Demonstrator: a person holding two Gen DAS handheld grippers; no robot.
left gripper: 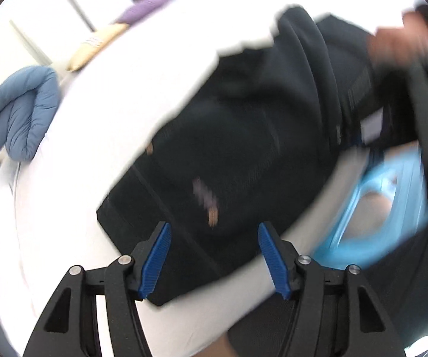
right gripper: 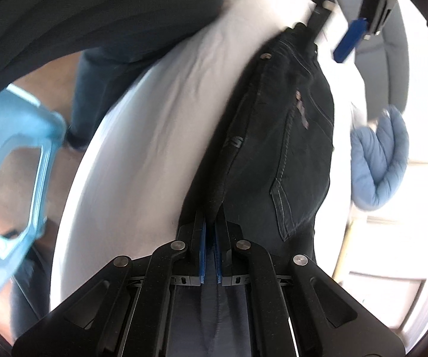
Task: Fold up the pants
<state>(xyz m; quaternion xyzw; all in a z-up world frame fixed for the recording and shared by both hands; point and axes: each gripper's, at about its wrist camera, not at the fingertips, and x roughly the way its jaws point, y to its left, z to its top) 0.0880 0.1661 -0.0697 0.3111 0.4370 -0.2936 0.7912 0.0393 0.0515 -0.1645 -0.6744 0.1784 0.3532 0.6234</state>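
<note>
Left wrist view: the left tool (left gripper: 214, 255) hangs over the pants (left gripper: 243, 136) with its blue pads (left gripper: 155, 260) spread apart and nothing pinched between them; no cloth touches either pad. The pants, dark denim with copper rivets, lie folded in a thick stack on the white bed (left gripper: 124, 74), their nearest corner just below the left tool. Beyond the pants, at the far edge of the bed, a blue padded quilt (left gripper: 20, 119) sits bunched up, and further along that edge lie a tan pillow (left gripper: 94, 47) and a purple one (left gripper: 145, 7). On the other side of the pants a light blue plastic stool (left gripper: 371, 208) stands off the bed (much blurred).

In the right wrist view the right tool (right gripper: 210, 255) is clenched on the pants (right gripper: 273, 136), a thick fold of the denim edge pressed between its pads. From this grip the pants stretch away across the bed (right gripper: 154, 136), back pocket up. The left tool (right gripper: 348, 41) shows at the far end of the pants, raised clear of the cloth. The quilt (right gripper: 377, 160) lies beside the pants, the stool (right gripper: 17, 160) off the bed's near side.
</note>
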